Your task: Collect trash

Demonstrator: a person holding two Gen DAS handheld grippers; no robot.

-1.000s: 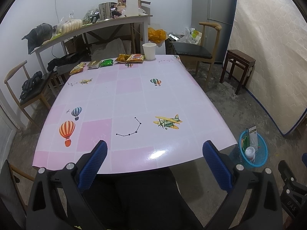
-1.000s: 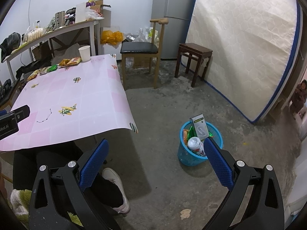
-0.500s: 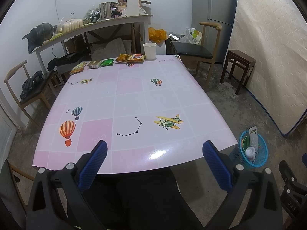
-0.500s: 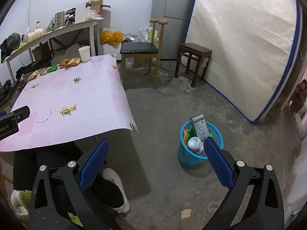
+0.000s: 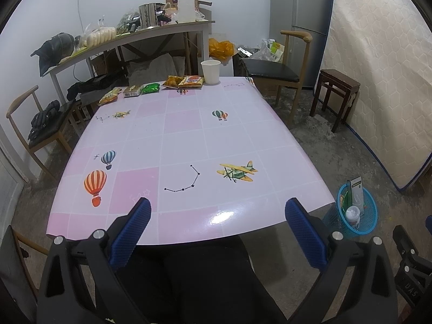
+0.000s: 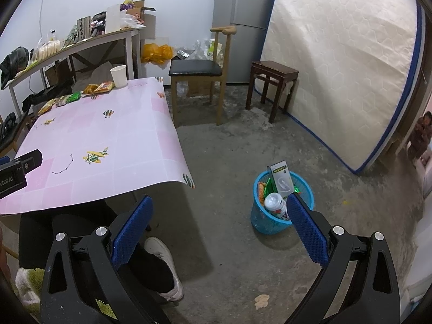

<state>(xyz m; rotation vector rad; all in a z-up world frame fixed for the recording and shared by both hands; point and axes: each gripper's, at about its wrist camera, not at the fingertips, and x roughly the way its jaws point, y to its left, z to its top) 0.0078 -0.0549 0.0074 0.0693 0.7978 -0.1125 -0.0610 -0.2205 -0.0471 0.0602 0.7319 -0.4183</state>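
Nothing has shifted across the last second: both views sit as they did, and we hold our tongs still. Our left tongs gape wide and empty over the near edge of the glossy pink-and-white checked table; our right tongs are equally wide and empty above the rough concrete floor.

What we are after lies along the table's far edge: crinkly foil snack wrappers in yellow, green and orange, with a white paper cup just beside them. Down on the floor, off the table's near right corner, stands the blue plastic mesh basket, already holding a white bottle, a tall green-and-white carton and some wrappers.

We judge the reach to be the risk. The wrappers are thin, flat and slippery on a slick cloth, so hard tips may skate them off the far edge. The cup is light and thin-walled; a firm squeeze could crush it, and a nudge could tip it. The basket looks full, so a loose drop may bounce out.
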